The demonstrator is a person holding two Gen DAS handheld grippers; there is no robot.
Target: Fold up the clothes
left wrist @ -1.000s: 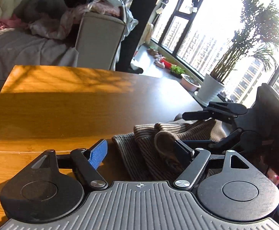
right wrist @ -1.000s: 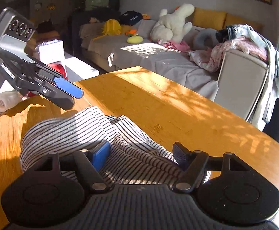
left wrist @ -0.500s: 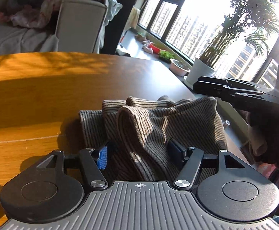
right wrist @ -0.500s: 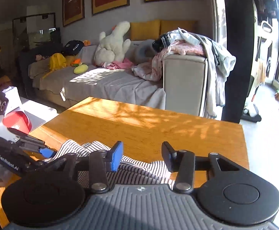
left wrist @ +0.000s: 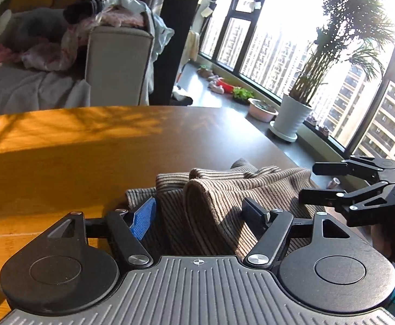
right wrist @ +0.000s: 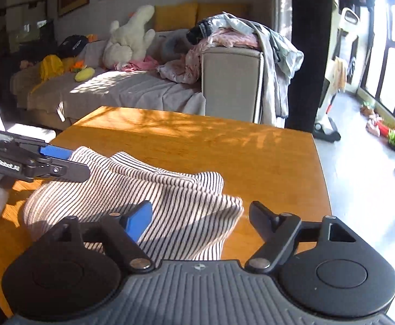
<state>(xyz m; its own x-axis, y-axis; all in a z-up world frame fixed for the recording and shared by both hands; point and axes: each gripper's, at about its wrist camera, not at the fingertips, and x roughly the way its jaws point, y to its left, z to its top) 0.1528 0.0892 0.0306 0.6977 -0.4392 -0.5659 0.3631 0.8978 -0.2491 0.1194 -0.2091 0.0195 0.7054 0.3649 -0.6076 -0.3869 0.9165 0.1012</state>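
Striped garment [left wrist: 224, 197] lies bunched on wooden table [left wrist: 61, 157], both claws opening.

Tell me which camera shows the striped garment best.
The right wrist view: the striped garment lies sunlit on the wooden table, its bunched outline nearly all visible. In the left wrist view it sits shaded and backlit by the window, partly hidden behind that gripper's fingers.
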